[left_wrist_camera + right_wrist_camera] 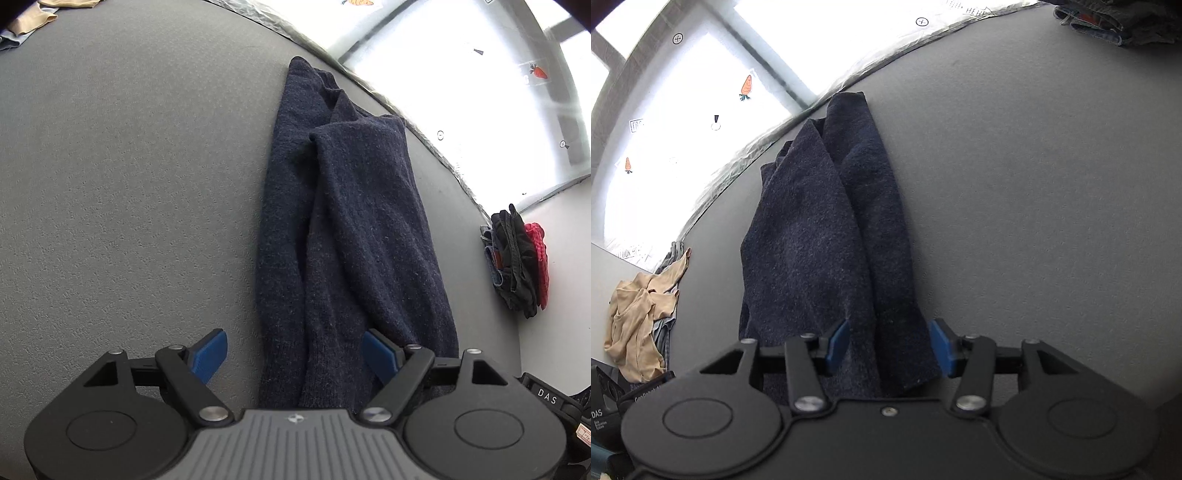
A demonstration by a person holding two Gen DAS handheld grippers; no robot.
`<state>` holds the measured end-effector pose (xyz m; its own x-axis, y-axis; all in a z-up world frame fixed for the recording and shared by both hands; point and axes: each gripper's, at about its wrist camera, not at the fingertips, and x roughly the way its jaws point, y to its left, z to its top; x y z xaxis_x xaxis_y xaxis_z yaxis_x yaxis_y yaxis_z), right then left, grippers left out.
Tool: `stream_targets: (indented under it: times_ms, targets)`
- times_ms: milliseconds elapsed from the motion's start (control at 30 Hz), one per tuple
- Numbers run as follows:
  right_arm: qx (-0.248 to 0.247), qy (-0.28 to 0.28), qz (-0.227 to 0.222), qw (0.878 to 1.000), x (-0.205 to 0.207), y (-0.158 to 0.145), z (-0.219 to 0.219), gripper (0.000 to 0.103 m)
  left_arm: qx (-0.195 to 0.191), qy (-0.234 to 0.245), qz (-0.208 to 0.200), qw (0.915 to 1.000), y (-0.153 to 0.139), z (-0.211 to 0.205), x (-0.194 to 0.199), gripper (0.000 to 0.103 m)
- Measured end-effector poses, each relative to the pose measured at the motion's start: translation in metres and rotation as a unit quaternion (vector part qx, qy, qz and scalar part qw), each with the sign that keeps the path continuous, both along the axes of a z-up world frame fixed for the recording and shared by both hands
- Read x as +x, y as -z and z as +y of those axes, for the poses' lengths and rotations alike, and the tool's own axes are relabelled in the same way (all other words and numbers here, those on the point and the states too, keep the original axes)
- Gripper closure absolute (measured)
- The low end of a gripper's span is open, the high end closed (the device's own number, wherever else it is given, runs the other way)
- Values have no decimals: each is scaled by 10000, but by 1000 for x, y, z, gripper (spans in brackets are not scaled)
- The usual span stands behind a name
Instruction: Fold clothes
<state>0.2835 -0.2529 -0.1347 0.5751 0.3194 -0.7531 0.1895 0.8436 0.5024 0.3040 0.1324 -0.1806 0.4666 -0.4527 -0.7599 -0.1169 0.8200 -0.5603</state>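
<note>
A dark navy knit garment [354, 221] lies on the grey table [129, 184], folded lengthwise into a long narrow strip that runs away from me toward the table's far edge. My left gripper [295, 354] hovers over its near end with the blue pads [210, 354] spread wide, not pressing the cloth. In the right wrist view the same garment [820, 240] stretches ahead. My right gripper [890, 347] stands open over the near end. A ridge of the cloth sits between its blue pads [838, 343], which do not squeeze it.
A pile of black and red clothes [517, 258] lies at the table's right side. Beige and grey clothes [642, 314] are heaped at the left. Denim [1108, 22] rests at the far right corner. A foil-edged table rim [886, 59] borders a bright floor. Black boxes [605, 406] stand nearby.
</note>
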Motion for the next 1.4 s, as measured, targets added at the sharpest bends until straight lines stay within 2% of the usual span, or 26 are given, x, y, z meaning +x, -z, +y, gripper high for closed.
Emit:
stream_targets:
  times_ms: [100,233,333,567,733,767,833,867,967,1167,1200,1233,1300,1400]
  targets:
    - [241,55,45,9997,6,8,-6,47,-63,50,25,10000,2,-3,7,22]
    - [206,31,133,9997,18,14,-5,42,-192,103,60,9997,6,-5,17,22]
    - [221,-45,178,9996,30,21,-5,39,-513,186,109,9984,11,-5,24,22]
    - [458,-358,183,9981,59,32,-4,38,-1070,214,350,9934,27,-1,33,22]
    - [694,-598,411,9950,72,46,-2,40,-1263,416,379,9904,31,-5,33,23]
    - [742,-621,404,9945,73,47,-3,40,-1241,468,355,9905,31,-7,32,25]
    - [828,-768,396,9928,74,49,-5,41,-1130,473,356,9918,30,-9,30,41]
    - [863,-888,389,9915,74,50,-6,47,-1098,459,394,9921,31,-9,30,46]
    - [1017,-1217,405,9865,76,52,-7,52,-1202,475,408,9908,34,-9,31,46]
    - [1366,-1634,469,9759,78,58,3,57,-1112,769,312,9903,33,-14,34,46]
    - [1411,-1633,475,9753,78,60,5,58,-1075,790,292,9906,32,-15,35,49]
    - [1492,-1575,499,9749,78,62,4,63,-1004,809,277,9913,32,-17,35,54]
    - [1695,-1400,547,9740,77,66,2,70,-1023,804,241,9912,31,-17,35,71]
    - [2099,-1021,574,9707,71,70,-4,78,-1125,767,87,9906,24,-13,35,83]
